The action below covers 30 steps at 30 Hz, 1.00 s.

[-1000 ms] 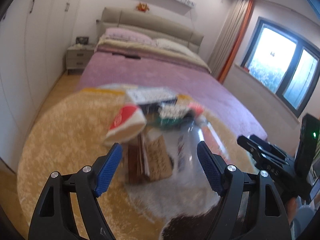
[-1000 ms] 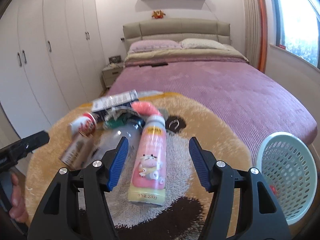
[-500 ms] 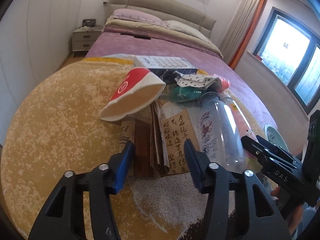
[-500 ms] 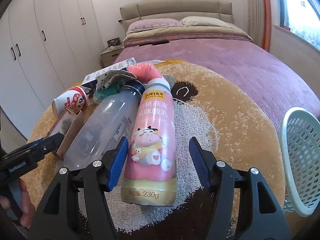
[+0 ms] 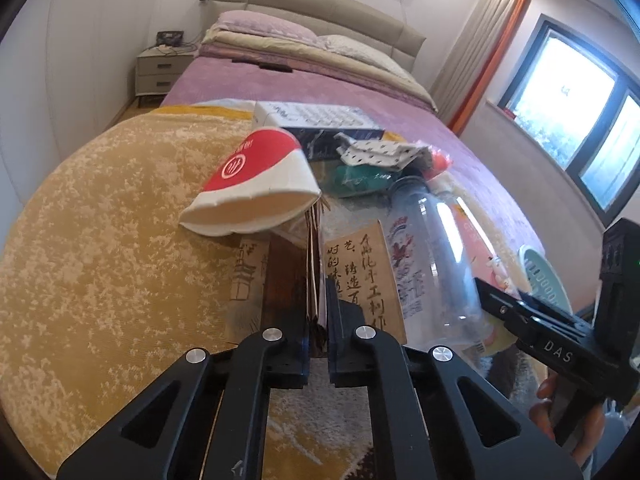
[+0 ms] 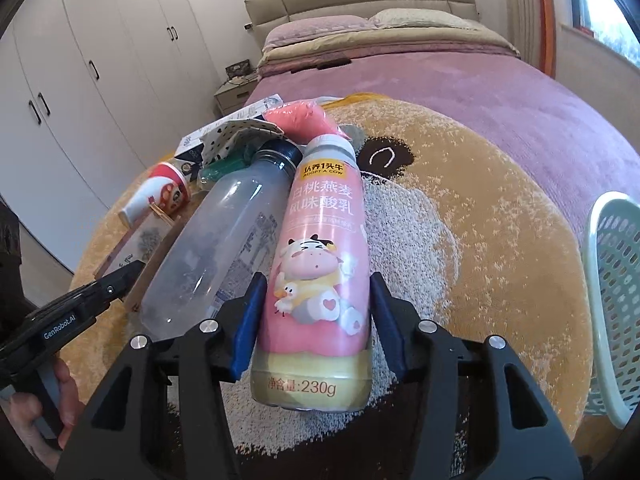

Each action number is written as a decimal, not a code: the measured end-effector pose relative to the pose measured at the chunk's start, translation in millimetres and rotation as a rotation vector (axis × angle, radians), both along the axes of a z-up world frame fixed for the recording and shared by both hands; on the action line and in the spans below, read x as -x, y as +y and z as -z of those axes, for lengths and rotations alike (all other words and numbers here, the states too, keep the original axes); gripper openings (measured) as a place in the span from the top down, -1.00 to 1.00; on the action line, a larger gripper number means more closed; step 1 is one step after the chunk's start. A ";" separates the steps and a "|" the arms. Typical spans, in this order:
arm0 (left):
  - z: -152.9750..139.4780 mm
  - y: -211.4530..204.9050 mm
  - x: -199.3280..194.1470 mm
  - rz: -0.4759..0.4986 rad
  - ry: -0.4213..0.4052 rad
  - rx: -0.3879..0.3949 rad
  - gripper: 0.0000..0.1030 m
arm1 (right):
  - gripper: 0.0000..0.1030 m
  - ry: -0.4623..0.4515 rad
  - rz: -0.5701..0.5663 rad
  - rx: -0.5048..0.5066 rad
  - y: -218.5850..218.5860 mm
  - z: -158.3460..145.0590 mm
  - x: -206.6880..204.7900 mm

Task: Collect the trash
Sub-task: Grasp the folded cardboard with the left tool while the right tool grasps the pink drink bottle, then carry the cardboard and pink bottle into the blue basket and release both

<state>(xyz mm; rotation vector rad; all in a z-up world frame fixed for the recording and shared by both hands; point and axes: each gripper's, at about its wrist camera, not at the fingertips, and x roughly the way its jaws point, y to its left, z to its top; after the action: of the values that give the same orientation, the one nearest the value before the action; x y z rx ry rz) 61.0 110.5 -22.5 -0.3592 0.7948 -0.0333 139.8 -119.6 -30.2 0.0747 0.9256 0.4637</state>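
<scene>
A pile of trash lies on a round yellow rug. My left gripper is shut on the near edge of a flat brown paper bag with Chinese writing. A crushed red-and-white paper cup lies just beyond it, and a clear plastic bottle lies to its right. My right gripper has its blue pads against both sides of a pink yogurt bottle lying on the rug. The clear bottle lies left of the yogurt bottle.
A pale green mesh basket lies on the rug at the right, also in the left wrist view. A white-and-blue box, patterned wrapper and green wrapper lie behind. A purple bed stands beyond the rug.
Both grippers moved down and forward to the pile. The left jaws closed on the paper bag's edge. The right jaws narrowed onto the yogurt bottle.
</scene>
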 end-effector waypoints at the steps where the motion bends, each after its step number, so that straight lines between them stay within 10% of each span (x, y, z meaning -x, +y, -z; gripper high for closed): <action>1: -3.1 -0.4 2.5 0.003 -0.014 0.009 0.93 | 0.06 -0.002 0.001 -0.005 -1.8 -1.4 2.1; 30: -90.0 -115.6 4.6 0.228 -0.239 -0.032 0.93 | 0.09 -0.231 0.185 -0.100 -117.5 -98.9 56.2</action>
<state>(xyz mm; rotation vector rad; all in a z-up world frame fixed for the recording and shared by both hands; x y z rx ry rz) 56.4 -5.1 67.5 -0.2277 0.5959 -0.2724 83.6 -237.1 68.7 0.1917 0.6612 0.3382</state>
